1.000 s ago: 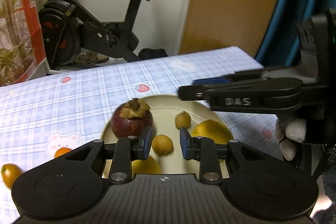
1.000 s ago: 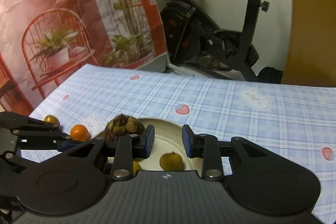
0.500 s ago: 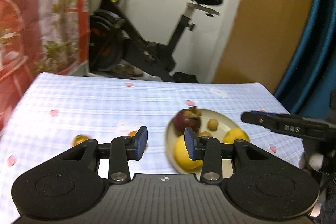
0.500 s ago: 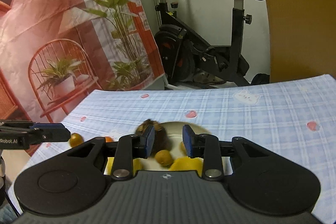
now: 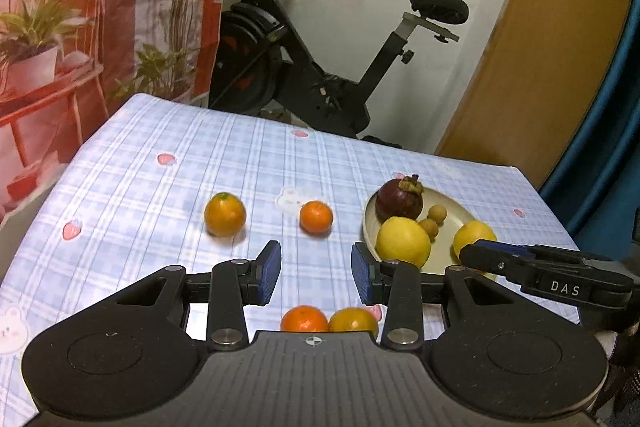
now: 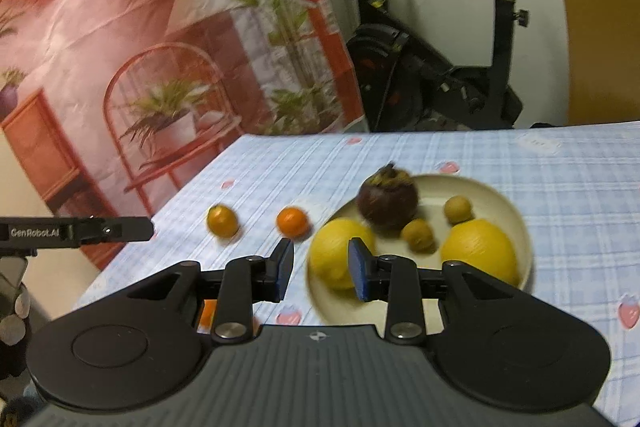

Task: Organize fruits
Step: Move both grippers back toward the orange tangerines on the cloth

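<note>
Here, reading from the left edge of the left wrist view, the table [image 5: 168, 183] with its blue checked cloth carries loose fruit: a yellowish orange [image 5: 225, 214] at about ten o'clock from the left tool [image 5: 316, 273], a deeper orange one [image 5: 316, 217] at twelve o'clock, and two more oranges [image 5: 329, 319] touching each other right under the tool's body at six o'clock. Further right sits the plate [image 5: 450, 205], holding a dark mangosteen [image 5: 399, 201], two small brown fruits [image 5: 433, 221] and two lemons [image 5: 403, 241], one at either side of the plate's near half. Both tools are empty with their blue pads apart; the right tool [image 6: 320, 269] hovers over the plate's left rim, near a lemon. The job looks partly done, with four oranges off the plate. A sensible move would be for the left tool to drop straight onto the twelve o'clock orange, centre it between the pads, and close gently, since round fruit may roll away if nudged off-centre.
</note>
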{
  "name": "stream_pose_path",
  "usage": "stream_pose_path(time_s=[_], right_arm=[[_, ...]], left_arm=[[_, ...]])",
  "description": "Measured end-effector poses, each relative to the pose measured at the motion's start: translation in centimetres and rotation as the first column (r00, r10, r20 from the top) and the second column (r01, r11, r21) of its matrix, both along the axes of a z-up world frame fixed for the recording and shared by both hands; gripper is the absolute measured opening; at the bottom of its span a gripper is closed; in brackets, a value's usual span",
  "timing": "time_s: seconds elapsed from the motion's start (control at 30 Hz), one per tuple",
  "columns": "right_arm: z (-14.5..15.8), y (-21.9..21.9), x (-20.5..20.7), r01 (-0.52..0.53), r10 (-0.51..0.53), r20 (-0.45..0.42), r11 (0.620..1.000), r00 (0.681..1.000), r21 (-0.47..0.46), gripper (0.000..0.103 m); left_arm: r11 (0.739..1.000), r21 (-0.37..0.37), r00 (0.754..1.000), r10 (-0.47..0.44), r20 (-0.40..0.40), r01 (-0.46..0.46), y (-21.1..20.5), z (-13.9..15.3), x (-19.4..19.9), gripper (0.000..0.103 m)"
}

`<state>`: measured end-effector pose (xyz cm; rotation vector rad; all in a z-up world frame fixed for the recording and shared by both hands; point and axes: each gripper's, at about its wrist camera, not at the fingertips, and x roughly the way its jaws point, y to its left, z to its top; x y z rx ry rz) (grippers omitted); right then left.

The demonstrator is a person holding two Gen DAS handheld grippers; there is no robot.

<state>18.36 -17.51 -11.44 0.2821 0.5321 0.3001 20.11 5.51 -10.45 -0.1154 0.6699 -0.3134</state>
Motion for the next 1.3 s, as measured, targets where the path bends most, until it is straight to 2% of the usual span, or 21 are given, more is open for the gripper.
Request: stream_pose_path(time_s=[0.37, 0.93, 1.13, 1.3], right_arm=[[0.1, 0.9, 0.0, -0.023, 0.023, -0.003, 0.999, 1.0, -0.027, 0.034], [-0.6, 0.8, -0.8, -0.044, 0.042, -0.032, 0.998, 0.999, -0.043, 0.034], [-0.9, 0.6, -0.9, -0.039, 0.038, -0.044, 0.999, 0.998, -0.036, 0.034], [-1.0, 1.4, -0.2, -0.075, 0.073, -0.056, 0.996, 0.996, -0.045, 0.034]], left_arm=[[0.997, -0.037, 0.998, 0.064, 0.007, -0.064, 1.8, -0.1, 0.0, 0.041], [0.999, -0.035, 1.0, 0.0, -0.026, -0.001, 0.1, -1.6, -0.5, 0.041], [0.999, -0.04, 1.0, 0.009, -0.028, -0.011, 0.5, -1.6, -0.5, 0.041], [0.998, -0.048, 0.999, 0.038, -0.019, -0.039, 1.2, -1.2, -0.3, 0.041]])
